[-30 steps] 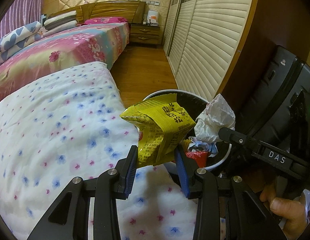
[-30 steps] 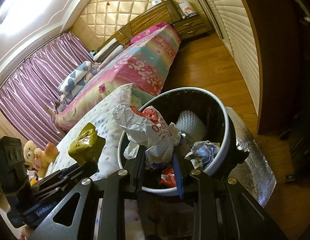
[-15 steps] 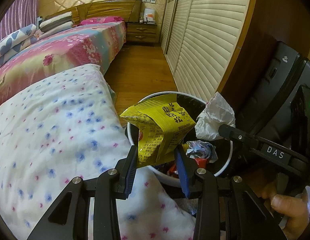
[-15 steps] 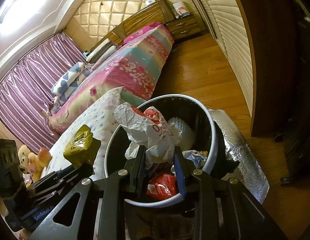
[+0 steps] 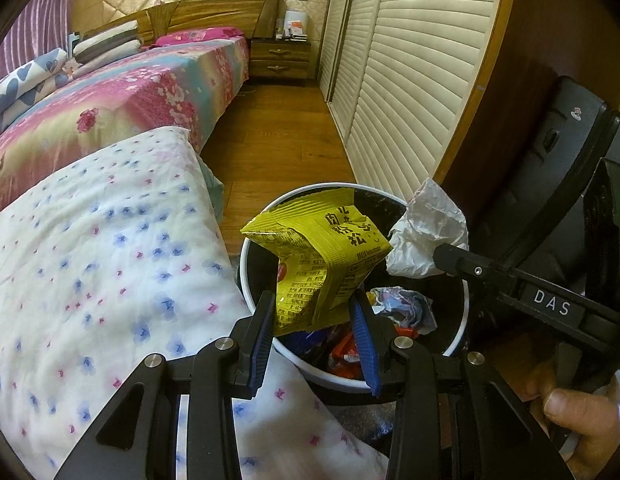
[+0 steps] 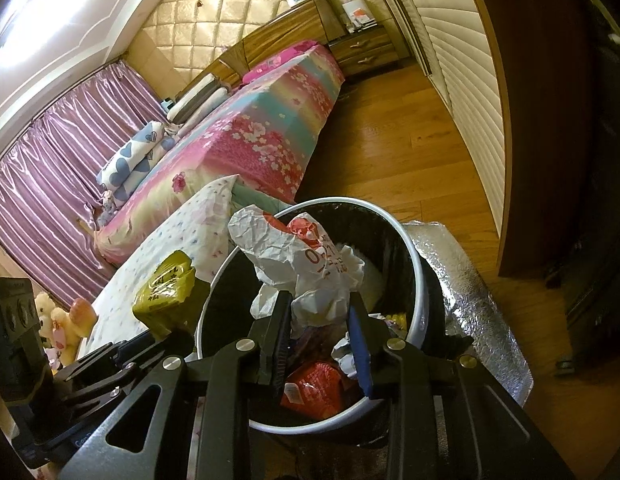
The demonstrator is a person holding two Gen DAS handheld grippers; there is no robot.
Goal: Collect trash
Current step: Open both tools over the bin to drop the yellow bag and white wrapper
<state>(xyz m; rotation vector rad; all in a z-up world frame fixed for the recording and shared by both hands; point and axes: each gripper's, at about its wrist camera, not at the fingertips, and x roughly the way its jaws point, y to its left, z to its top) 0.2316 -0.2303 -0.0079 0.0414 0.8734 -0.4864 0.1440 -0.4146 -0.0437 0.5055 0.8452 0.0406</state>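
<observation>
My left gripper (image 5: 314, 312) is shut on a yellow snack packet (image 5: 322, 256) and holds it over the near left rim of a round black bin with a white rim (image 5: 466, 312). My right gripper (image 6: 320, 312) is shut on a crumpled white wrapper with red print (image 6: 310, 264), held above the bin (image 6: 418, 276). Crumpled wrappers and red packets lie inside the bin. In the left wrist view the white wrapper (image 5: 430, 236) hangs from the right gripper's tip. The yellow packet (image 6: 165, 292) shows at the left of the right wrist view.
A floral white quilt (image 5: 97, 264) lies just left of the bin. A silver foil mat (image 6: 470, 292) is under the bin on the wooden floor (image 5: 277, 136). A bed (image 5: 129, 96), a nightstand (image 5: 279, 60) and louvred wardrobe doors (image 5: 410, 80) stand beyond. A person's hand (image 5: 574, 412) shows at lower right.
The left gripper has carried the yellow packet rightward, from beside the quilt to over the bin's rim. The right gripper keeps the white wrapper above the bin and barely moves.
</observation>
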